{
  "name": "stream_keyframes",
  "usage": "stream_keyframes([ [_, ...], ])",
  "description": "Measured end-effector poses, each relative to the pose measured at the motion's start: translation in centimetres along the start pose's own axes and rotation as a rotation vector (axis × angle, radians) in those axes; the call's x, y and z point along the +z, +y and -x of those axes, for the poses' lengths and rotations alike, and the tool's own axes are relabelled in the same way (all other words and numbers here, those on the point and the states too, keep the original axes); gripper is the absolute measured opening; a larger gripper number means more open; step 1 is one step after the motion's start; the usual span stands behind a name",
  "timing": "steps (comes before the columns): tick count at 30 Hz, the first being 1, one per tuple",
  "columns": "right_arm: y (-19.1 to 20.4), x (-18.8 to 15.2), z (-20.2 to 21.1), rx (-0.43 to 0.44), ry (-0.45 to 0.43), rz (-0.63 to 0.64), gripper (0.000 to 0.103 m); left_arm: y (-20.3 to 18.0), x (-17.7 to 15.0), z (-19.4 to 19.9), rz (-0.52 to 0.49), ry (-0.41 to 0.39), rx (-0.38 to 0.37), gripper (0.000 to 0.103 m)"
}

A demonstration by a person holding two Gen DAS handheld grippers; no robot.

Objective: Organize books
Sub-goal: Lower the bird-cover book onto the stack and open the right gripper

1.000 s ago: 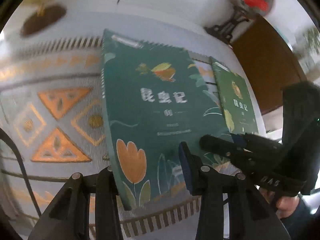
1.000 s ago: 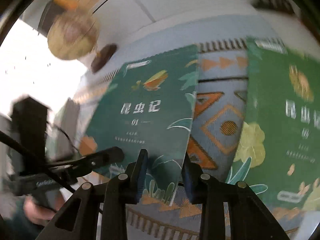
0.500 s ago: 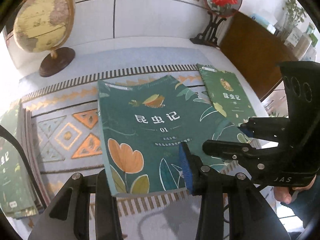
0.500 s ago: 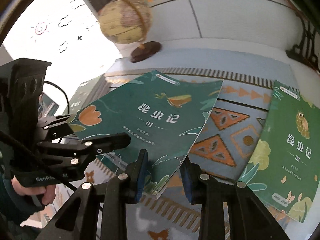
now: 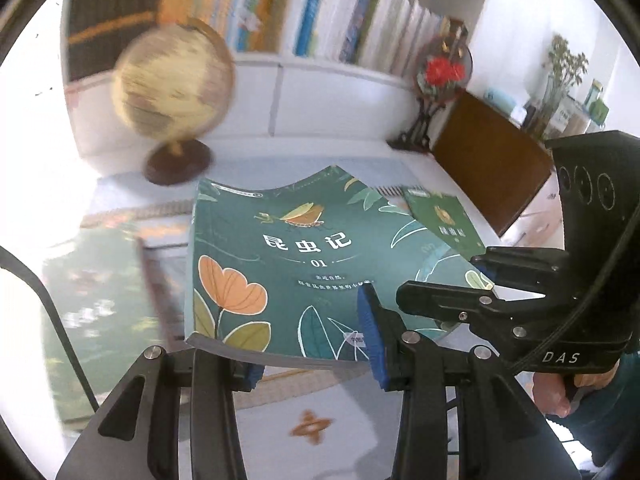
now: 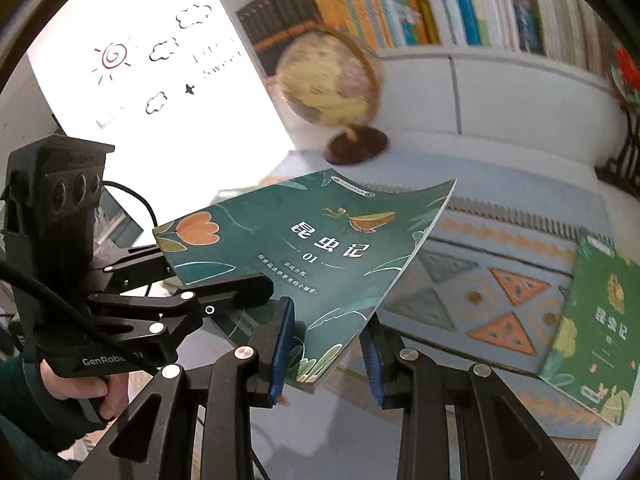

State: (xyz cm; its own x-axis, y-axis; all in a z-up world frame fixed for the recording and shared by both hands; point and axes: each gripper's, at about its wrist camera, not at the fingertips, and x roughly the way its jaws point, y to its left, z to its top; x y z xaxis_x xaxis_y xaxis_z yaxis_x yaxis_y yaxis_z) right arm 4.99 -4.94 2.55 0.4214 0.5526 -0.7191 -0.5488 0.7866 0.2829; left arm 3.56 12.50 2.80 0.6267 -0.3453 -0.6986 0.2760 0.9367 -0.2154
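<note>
A dark green book marked 01 hangs in the air over the table, gripped from both sides. My left gripper is shut on its near edge, one blue pad on the cover and the other under the book. My right gripper is shut on the book's near right corner. Each view also shows the other gripper: the right gripper and the left gripper, both at the book's edge. A second green book lies flat at the right.
A patterned runner covers the table. A globe stands at the back, before a shelf full of books. A blurred green stack lies at the left. A red flower ornament and a brown cabinet are on the right.
Both grippers have risen together with book 01, lifting it off the runner. The views have tilted up, so the globe and bookshelf now show.
</note>
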Motion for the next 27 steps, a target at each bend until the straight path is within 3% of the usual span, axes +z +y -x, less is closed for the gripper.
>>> stream_keyframes([
  [6, 7.7, 3.1, -3.3, 0.063, -0.058, 0.048, 0.031, 6.7, -0.3, 5.6, 0.024, -0.089, 0.077, 0.037],
  [12, 11.9, 4.7, -9.7, 0.153, -0.025, 0.040, 0.031, 13.1, -2.2, 5.9, 0.088, -0.091, 0.136, 0.037],
  [18, 12.5, 4.6, -15.3, 0.155, 0.063, 0.047, 0.031, 16.6, -4.4, 3.1, 0.136, -0.048, 0.167, 0.037],
  [27, 11.0, 4.5, -19.3, 0.150, 0.142, 0.002, 0.031, 18.6, -7.6, 3.1, 0.201, 0.003, 0.156, 0.038],
])
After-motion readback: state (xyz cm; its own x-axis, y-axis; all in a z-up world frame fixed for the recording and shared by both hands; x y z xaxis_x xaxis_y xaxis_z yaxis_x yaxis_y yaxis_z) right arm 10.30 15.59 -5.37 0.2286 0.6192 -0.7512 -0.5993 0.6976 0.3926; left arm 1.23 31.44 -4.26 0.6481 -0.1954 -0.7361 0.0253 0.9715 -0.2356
